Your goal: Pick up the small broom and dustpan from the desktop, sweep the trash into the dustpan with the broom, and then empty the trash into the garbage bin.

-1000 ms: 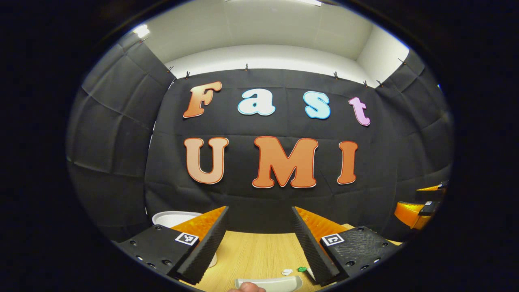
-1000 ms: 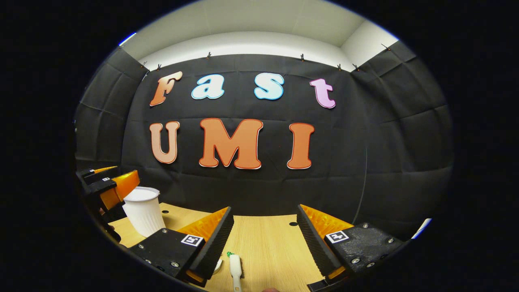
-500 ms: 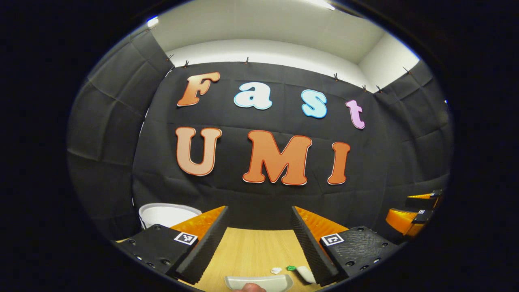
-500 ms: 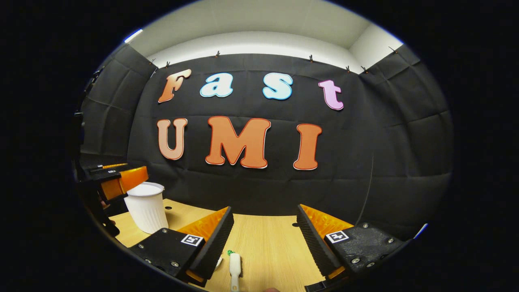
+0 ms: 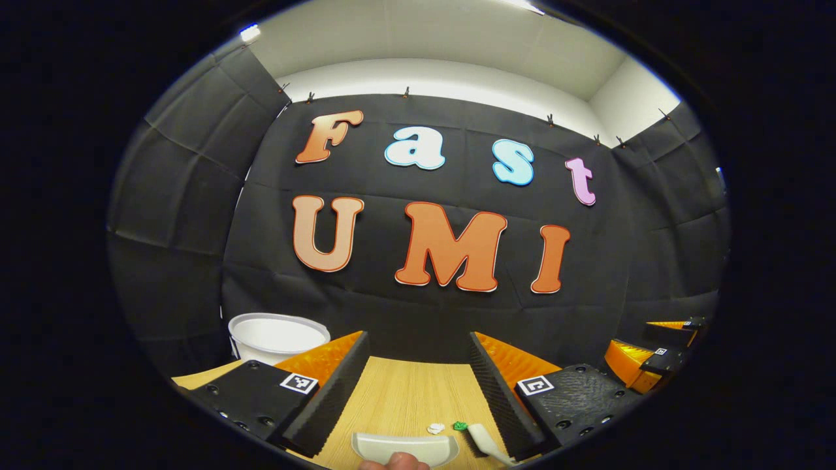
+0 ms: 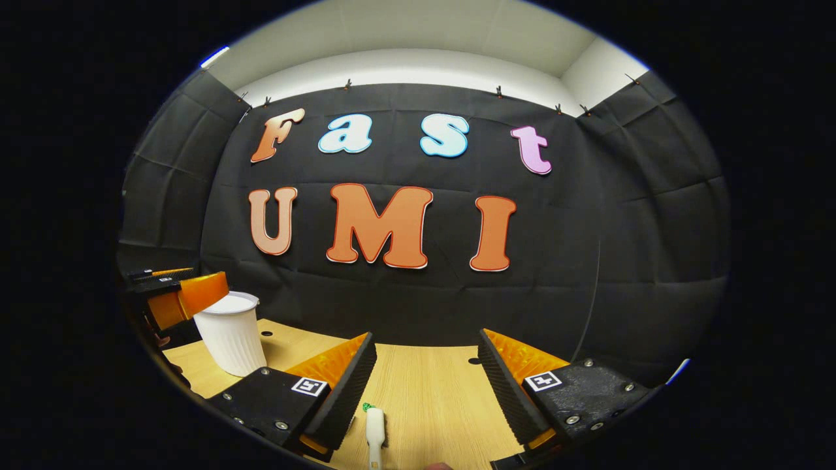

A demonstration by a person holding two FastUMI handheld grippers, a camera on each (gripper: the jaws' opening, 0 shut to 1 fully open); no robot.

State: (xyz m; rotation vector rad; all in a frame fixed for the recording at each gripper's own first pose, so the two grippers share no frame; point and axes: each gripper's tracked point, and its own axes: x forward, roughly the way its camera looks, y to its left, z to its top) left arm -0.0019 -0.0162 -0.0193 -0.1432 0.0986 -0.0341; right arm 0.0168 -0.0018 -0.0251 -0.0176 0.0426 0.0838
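Both of your grippers hover above the bench with jaws spread wide and nothing held. Under the left gripper the dustpan lies at the bench's near edge, 2 scraps of trash beside it; under the right gripper lies the broom. The garbage bin stands toward the far left corner. Drop each straight down, straddling its handle; open bench lies ahead, so keep clear of the near edge.
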